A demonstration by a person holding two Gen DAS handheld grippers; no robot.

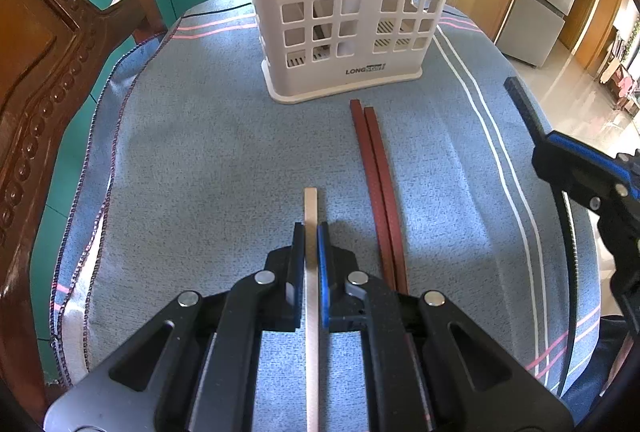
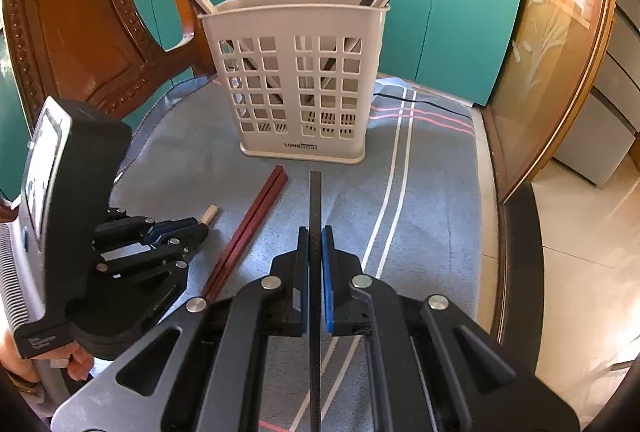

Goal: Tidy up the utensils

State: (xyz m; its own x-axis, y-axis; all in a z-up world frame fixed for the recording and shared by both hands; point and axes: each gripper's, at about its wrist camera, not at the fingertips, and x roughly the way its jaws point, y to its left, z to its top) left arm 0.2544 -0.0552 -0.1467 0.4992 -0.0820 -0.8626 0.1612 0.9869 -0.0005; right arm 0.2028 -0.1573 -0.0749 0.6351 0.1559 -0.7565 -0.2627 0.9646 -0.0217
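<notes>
A white perforated utensil basket stands on the blue cloth; in the right wrist view it holds a beige stick, a black one and a white one. My left gripper is shut on a beige chopstick that points at the basket. My right gripper is shut on a black chopstick, also pointing at the basket. A pair of red-brown chopsticks lies on the cloth between the grippers, also in the right wrist view. The right gripper shows at the right edge of the left view.
A blue striped cloth covers the table. A carved wooden chair back stands to the left. Teal kitchen cabinets are behind the basket, and a wooden glass-panel door is on the right. A black cable lies behind the basket.
</notes>
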